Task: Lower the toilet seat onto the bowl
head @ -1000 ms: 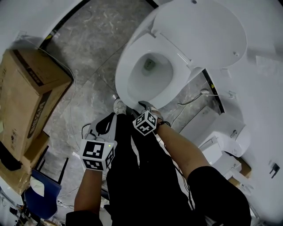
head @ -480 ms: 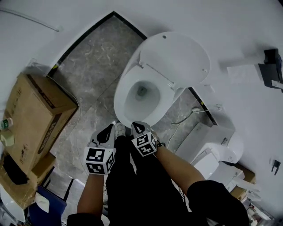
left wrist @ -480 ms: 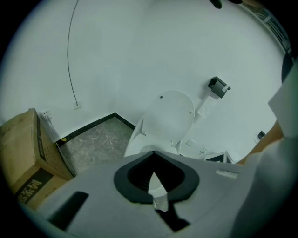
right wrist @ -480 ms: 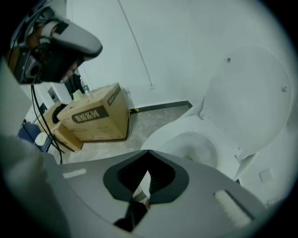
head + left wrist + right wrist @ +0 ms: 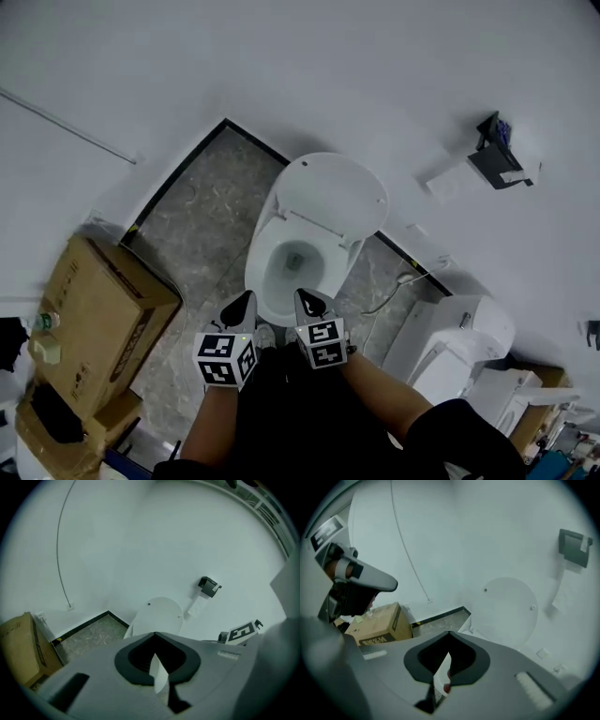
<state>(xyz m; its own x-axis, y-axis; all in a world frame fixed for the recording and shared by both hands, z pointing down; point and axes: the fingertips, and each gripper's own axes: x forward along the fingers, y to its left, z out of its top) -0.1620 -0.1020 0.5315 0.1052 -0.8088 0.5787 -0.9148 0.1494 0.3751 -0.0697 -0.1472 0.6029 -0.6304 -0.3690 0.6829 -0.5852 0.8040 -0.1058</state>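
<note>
- Both empty: right gripper (image 5: 310, 306) just snapped shut; left gripper (image 5: 238, 309) shut too.
- I've backed off; white plastic toilet seat (image 5: 262, 269) lies on white ceramic bowl (image 5: 296, 262); job looks done.

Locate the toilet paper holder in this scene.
In the head view the paper holder is at upper right, fixed to the white wall, to the right of the raised toilet lid.
</note>
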